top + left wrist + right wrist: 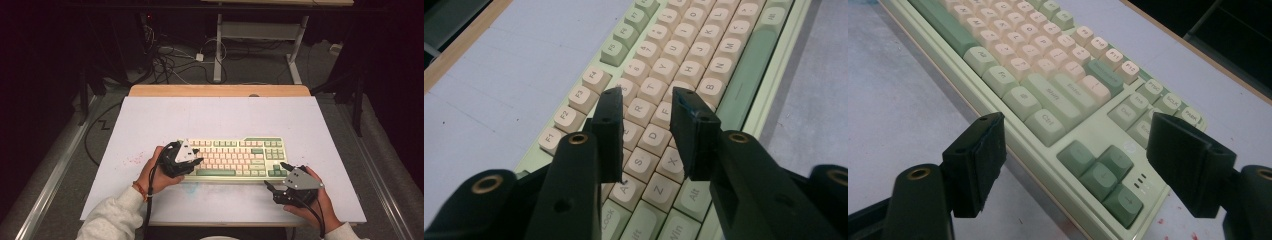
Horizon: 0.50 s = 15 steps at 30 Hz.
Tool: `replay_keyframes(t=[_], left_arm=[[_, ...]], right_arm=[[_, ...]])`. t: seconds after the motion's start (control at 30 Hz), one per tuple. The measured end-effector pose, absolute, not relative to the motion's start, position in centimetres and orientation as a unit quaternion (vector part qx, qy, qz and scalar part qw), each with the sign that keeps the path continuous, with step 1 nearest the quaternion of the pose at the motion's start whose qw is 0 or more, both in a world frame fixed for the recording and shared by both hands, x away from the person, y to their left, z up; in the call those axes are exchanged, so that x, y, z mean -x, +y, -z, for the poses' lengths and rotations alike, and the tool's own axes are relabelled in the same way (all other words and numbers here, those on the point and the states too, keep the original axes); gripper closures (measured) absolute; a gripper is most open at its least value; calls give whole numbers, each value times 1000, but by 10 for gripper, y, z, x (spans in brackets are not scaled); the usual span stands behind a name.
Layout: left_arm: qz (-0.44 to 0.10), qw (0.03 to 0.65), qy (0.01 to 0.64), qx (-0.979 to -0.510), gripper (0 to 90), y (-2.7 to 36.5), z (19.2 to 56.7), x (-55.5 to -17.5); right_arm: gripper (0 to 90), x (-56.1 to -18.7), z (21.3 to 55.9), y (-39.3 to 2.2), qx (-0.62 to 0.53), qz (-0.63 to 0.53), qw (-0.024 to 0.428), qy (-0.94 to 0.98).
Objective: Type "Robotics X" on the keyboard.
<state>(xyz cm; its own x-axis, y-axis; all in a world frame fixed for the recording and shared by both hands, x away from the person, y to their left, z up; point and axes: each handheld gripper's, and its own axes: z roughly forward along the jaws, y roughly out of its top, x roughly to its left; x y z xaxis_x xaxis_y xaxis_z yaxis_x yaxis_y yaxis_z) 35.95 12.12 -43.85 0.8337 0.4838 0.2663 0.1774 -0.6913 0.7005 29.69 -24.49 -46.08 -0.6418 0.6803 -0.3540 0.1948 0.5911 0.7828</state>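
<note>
Keyboard [235, 157] near the tabletop's [150, 120] front edge: rigid, light, keycaps loose-fitting; grip its case edges. Left claw [649, 107] released above keys; right claw [1078, 165] released, straddling the corner.

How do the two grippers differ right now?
The left gripper hovers over the letter keys at the keyboard's left end, its jaws parted only narrowly. The right gripper sits off the keyboard's near right corner by the arrow keys, its jaws spread much wider. Both are black, hand-held, and have nothing between their jaws.
</note>
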Motion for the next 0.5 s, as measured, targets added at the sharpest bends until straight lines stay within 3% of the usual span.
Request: replay_keyframes(t=[0.27,0.5], left_arm=[[-250,362,206,-874,343,131,440,-352],[-264,374,205,-865,230,145,443,-342]], right_arm=[[241,-297,460,-245,-267,-369,329,827],[241,-299,459,-245,-270,-370,329,826]])
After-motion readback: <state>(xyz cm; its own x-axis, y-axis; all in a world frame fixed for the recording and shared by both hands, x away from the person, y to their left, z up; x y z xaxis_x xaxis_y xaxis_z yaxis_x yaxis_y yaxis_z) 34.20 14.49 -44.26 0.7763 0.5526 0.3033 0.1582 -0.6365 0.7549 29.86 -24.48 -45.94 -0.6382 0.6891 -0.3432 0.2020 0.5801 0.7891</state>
